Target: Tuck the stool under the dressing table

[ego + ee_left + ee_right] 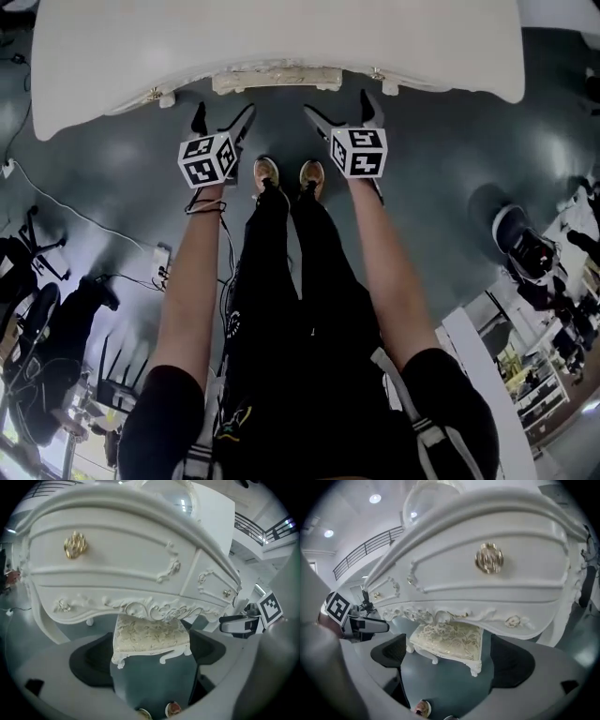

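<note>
Stool [275, 79] mostly under white dressing table [281, 37]. Glossy grey floor [441, 169]. Left gripper [223, 117], right gripper [337, 105]: jaws apart, empty, short of stool.

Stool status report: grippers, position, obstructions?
Left gripper and right gripper open, empty. Stool mostly under dressing table, front edge showing. No obstruction seen.
</note>
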